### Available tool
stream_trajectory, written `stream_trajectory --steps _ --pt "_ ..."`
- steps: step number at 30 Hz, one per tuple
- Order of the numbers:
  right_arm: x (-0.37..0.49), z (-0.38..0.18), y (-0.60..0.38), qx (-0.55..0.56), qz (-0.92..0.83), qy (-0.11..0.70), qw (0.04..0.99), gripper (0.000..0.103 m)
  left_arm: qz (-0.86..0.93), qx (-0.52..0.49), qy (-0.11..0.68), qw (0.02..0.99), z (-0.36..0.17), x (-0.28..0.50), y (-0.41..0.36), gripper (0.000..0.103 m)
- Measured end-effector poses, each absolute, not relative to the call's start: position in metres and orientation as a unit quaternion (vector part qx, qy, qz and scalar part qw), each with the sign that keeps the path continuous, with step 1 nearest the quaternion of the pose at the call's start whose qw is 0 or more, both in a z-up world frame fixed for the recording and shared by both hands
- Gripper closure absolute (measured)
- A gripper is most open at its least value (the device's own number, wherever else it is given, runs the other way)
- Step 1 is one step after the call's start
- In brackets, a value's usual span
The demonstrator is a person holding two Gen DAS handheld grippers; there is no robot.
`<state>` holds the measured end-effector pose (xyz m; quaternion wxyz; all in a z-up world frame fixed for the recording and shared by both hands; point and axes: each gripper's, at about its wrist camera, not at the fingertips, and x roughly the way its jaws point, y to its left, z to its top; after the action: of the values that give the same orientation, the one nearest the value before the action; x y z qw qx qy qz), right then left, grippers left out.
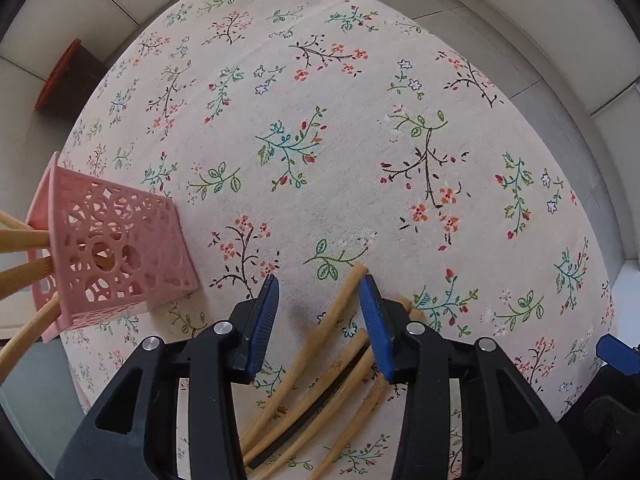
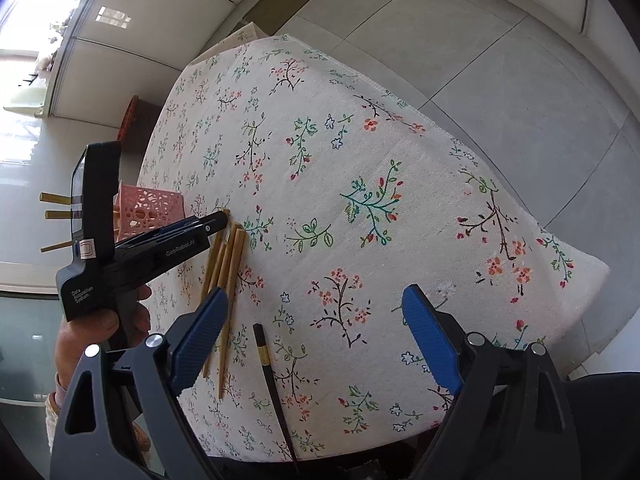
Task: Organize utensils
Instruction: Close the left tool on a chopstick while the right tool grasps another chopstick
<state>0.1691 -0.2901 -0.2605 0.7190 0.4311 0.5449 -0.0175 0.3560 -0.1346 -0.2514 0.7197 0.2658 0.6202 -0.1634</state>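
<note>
The black left claw (image 1: 318,292) with blue ribbed pads points steeply down, its jaws partly apart and gripping nothing, held by a bare hand (image 2: 100,320) at nine o'clock of the black, blue-padded right claw (image 2: 316,300), whose jaws gape wide and empty.

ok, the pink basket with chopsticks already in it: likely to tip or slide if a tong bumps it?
Probably yes. The pink basket is thin, perforated plastic, so likely light. The chopsticks in it lean out well past its rim, which should make it top-heavy. It sits on the tablecloth, so it may tip rather than slide.
</note>
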Motion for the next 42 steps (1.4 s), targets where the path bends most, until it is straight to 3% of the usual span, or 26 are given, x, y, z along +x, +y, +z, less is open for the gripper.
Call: stream_trajectory --steps 2,4,6,12,18,23,30,42 --pt "0.17 -0.263 -0.29 0.433 -0.017 0.547 0.716 0.017 -0.167 0.263 0.621 0.719 -0.254 0.358 -0.133 0.063" --pt "0.17 -0.264 -0.289 0.431 -0.018 0.55 0.715 0.017 -0.18 0.256 0.625 0.716 -0.254 0.357 -0.133 0.072" --pt "0.171 -0.265 -0.288 0.426 -0.02 0.552 0.717 0.017 -0.195 0.248 0.622 0.717 -0.255 0.353 -0.134 0.088" --pt "0.179 -0.264 -0.274 0.4 -0.019 0.559 0.726 0.018 -0.19 0.242 0.557 0.771 -0.245 0.327 -0.113 0.092" --pt "0.22 -0.261 -0.232 0.357 0.009 0.586 0.728 0.047 -0.179 0.196 0.476 0.838 -0.181 0.287 -0.057 0.095" --pt "0.252 -0.268 -0.215 0.407 -0.015 0.592 0.696 0.058 -0.164 0.151 0.419 0.88 -0.13 0.253 -0.005 0.096" --pt "0.268 -0.279 -0.19 0.408 -0.067 0.62 0.667 0.082 -0.161 0.093 0.379 0.906 -0.105 0.235 0.034 0.096" --pt "0.277 -0.296 -0.185 0.437 -0.087 0.61 0.655 0.095 -0.159 0.047 0.368 0.915 -0.099 0.231 0.062 0.096"
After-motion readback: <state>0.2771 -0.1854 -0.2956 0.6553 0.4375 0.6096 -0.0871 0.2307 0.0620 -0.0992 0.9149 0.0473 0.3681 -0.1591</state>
